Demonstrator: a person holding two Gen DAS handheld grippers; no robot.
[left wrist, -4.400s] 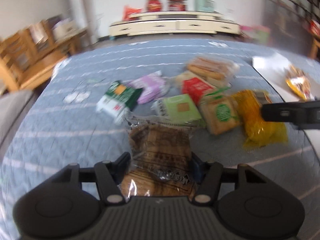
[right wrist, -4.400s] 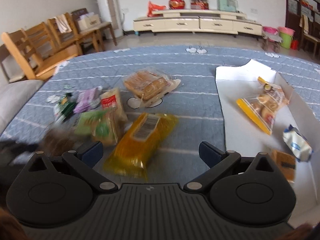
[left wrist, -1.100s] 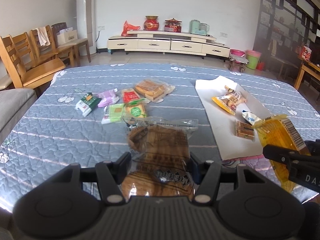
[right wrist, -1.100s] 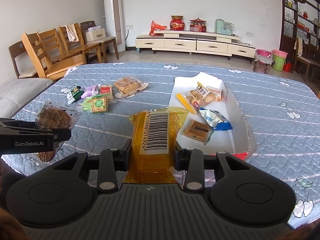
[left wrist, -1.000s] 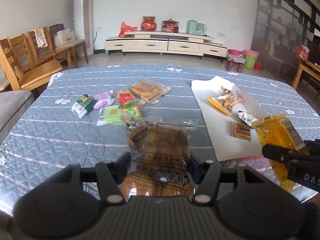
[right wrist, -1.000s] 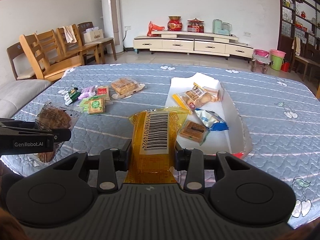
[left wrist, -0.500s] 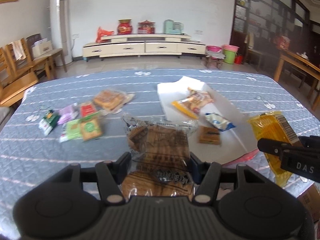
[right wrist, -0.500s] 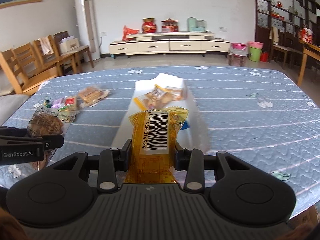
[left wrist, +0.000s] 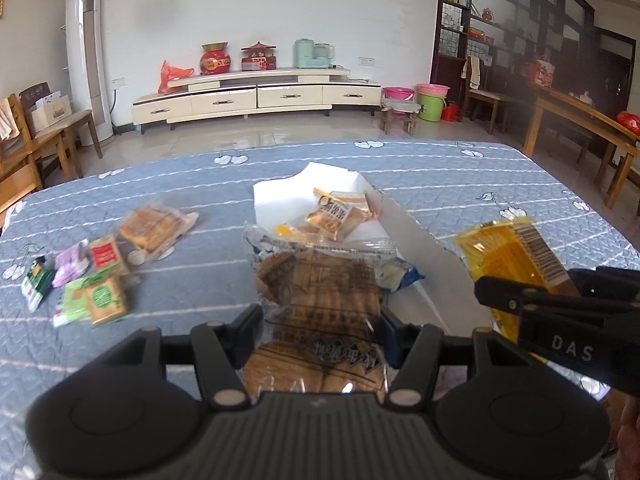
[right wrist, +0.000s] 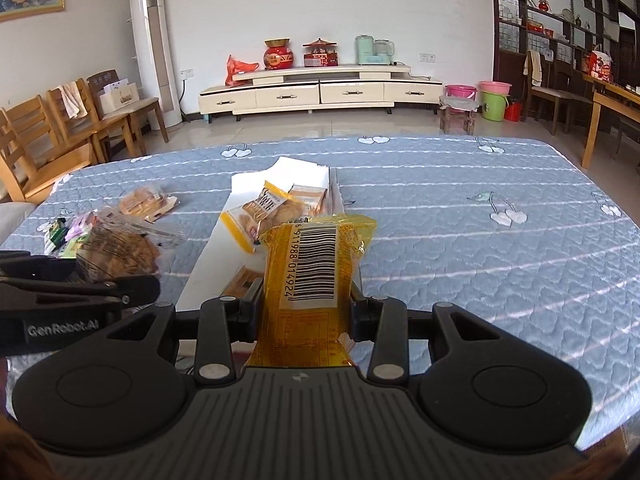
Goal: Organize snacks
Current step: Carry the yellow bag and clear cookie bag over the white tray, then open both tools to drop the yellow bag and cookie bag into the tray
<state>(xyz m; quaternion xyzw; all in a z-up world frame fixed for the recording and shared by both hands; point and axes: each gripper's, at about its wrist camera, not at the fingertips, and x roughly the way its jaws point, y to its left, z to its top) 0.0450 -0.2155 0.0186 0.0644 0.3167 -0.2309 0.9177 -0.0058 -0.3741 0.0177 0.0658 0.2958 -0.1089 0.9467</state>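
My left gripper (left wrist: 320, 320) is shut on a clear pack of brown cookies (left wrist: 320, 296), held above the near end of the white box (left wrist: 404, 220). My right gripper (right wrist: 306, 308) is shut on a yellow packet (right wrist: 316, 264) with a barcode, over the box's near right side. In the left wrist view the yellow packet (left wrist: 508, 256) shows at the right, clamped by the right gripper (left wrist: 532, 304). The right wrist view has the cookie pack (right wrist: 116, 252) and the left gripper (right wrist: 100, 292) at the left. Inside the white box (right wrist: 296, 172) lie a yellow-edged biscuit bag (right wrist: 264, 208) and other packets.
Loose snacks lie on the blue quilted tabletop (left wrist: 460, 176) to the left: a clear bread pack (left wrist: 154, 226), red (left wrist: 105, 252), purple (left wrist: 71, 266), green (left wrist: 38, 280) and light green (left wrist: 94, 300) packets. Wooden chairs (right wrist: 48, 136) stand far left, a low cabinet (right wrist: 320, 88) behind.
Both grippers have carried their packets to the right, from over the loose snacks to over the white box, which now lies straight ahead. Both grips are unchanged.
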